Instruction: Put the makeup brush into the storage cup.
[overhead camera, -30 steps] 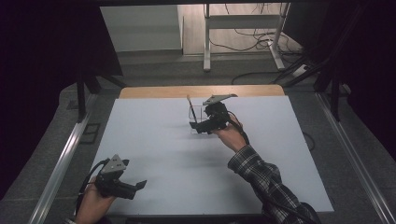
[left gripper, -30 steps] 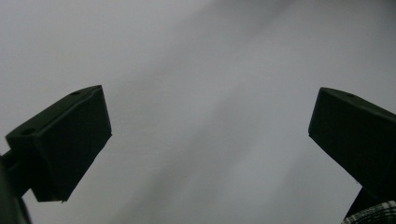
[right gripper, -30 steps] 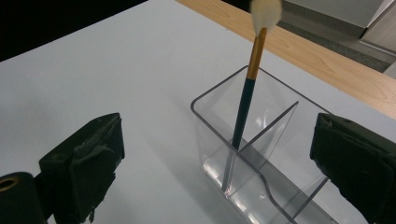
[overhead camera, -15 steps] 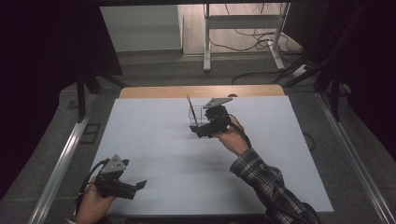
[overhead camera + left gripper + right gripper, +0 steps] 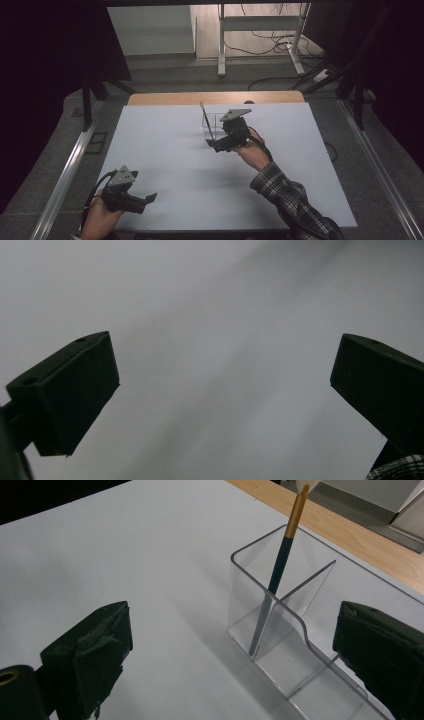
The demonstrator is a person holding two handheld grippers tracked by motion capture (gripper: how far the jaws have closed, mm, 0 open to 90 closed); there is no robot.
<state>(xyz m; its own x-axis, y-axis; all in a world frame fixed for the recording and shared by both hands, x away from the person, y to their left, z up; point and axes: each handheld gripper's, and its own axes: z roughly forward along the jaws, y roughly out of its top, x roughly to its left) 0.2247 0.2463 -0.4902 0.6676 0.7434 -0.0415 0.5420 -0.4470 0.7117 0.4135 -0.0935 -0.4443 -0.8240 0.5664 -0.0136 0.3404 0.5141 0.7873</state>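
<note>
brush (image 5: pixel 280 567) stands tilted in the end compartment of a clear holder (image 5: pixel 300 630), its dark handle running up to a gold ferrule and a pale tip near the top edge of the right gripper view. the lower end rests by the clear divider on the holder's floor. the holder sits on the white table (image 5: pixel 165 150), near its far side, just short of the wooden strip (image 5: pixel 215 97) along that edge.

the right gripper (image 5: pixel 230 665) is spread wide, one jaw low at the left over bare table, the other at the right beside the holder's long wall; nothing is between them. in the high view the right gripper (image 5: pixel 226 141) hangs just on the near side of the holder (image 5: pixel 215 122), with the brush (image 5: pixel 207 120) leaning away to the left above it. the sleeve (image 5: pixel 290 200) behind it is plaid.

the left gripper (image 5: pixel 134 199) is held at the near left corner of the table, well apart from the holder. the left gripper (image 5: pixel 225 390) has its jaws spread too, with plain white table between them.
</note>
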